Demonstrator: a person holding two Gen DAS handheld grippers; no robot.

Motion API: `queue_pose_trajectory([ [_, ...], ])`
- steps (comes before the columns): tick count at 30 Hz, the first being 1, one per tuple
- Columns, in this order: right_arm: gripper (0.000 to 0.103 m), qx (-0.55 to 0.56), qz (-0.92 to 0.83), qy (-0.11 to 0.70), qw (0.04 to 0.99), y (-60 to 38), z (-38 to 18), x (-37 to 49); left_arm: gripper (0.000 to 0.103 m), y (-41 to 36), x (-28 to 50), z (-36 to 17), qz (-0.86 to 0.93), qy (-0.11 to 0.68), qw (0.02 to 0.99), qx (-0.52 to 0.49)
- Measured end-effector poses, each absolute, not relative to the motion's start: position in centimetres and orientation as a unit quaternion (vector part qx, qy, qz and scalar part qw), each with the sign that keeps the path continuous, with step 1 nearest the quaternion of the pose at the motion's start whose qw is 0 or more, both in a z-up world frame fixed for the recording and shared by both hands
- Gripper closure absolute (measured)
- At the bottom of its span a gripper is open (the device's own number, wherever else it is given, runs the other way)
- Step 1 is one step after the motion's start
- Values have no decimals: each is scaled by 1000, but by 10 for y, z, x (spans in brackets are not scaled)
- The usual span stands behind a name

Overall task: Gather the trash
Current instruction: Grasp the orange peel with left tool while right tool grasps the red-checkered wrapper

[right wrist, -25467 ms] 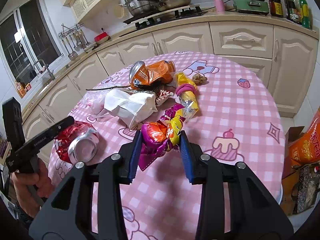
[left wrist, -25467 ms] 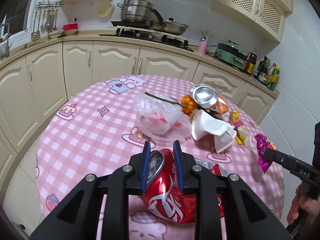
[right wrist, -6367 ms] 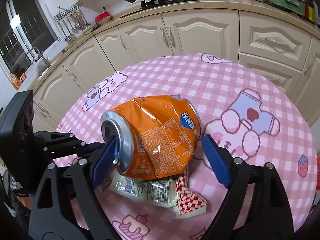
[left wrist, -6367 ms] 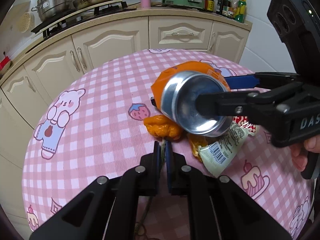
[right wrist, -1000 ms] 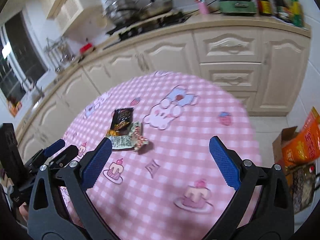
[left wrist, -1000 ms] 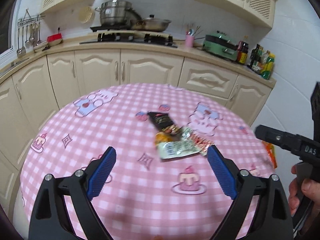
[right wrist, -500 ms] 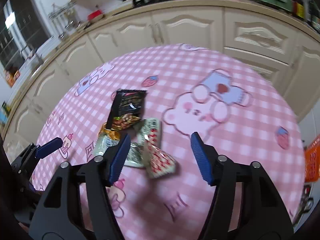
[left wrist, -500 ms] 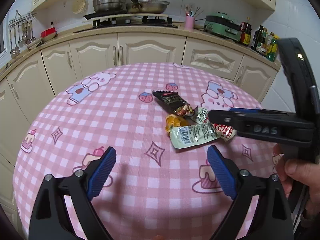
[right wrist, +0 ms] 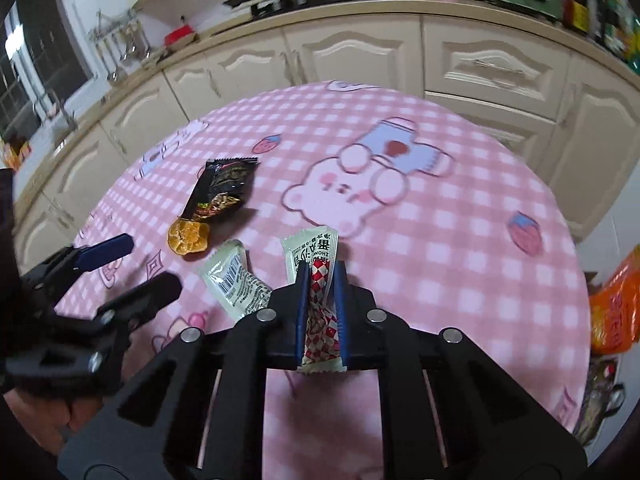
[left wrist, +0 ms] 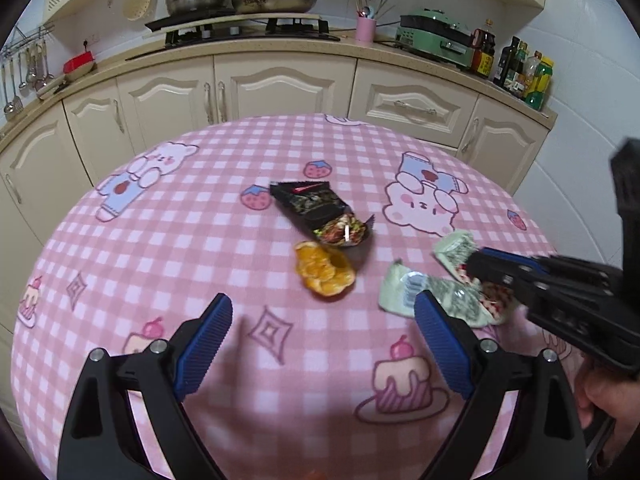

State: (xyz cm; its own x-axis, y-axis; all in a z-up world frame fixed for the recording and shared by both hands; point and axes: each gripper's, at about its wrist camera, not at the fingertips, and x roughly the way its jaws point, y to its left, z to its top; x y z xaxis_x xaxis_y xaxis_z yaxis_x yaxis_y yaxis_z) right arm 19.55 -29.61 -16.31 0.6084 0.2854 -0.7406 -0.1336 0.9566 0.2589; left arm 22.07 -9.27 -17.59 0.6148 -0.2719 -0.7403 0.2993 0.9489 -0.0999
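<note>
clamping its blue pads on a red-and-white checked sachet (right wrist: 320, 308), the right tool (right wrist: 322, 276) has just been closing and now pinches that packet upright between its fingers, the pale printed end sticking out above the tips over the pink checked tabletop (right wrist: 440, 240). from the left wrist view the same tool (left wrist: 474, 266) reaches in from the right edge, its tips over the sachets, a hand (left wrist: 604, 400) gripping its handle low at the right.

the left tool (left wrist: 322, 320) hangs over the tabletop (left wrist: 160, 240) with its jaws spread wide and nothing between them. ahead of it, slightly left of centre, lies an orange peel (left wrist: 324, 270); just beyond, touching or nearly so, a black snack wrapper (left wrist: 316, 210). a pale green sachet with a barcode (left wrist: 424, 296) lies flat just past its right finger, beside the right tool's tips.

in the right wrist view the barcode sachet (right wrist: 234, 280) sits just left of the pinched one, with the peel (right wrist: 188, 238) and black wrapper (right wrist: 224, 190) further left, and the left tool (right wrist: 128, 268) showing at the left edge.
</note>
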Motion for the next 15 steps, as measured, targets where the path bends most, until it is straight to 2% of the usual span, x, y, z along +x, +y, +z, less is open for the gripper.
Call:
queue_pose_trajectory([
  [11,90,128,122,408,896,-316,-159,185,15,-85,251,-183,-146,430,891,-7],
  [13,90,141,126,398,898,-319,-154,182,43,-87,253,-185,-154,436,887,-8],
  [14,90,141,126,398,898,-319,-154,182,49,-89,252,-185,-151,432,889,-1],
  [15,90,146,128,396,898,-320,-152,181,64,-90,251,-185,-161,432,888,-1],
])
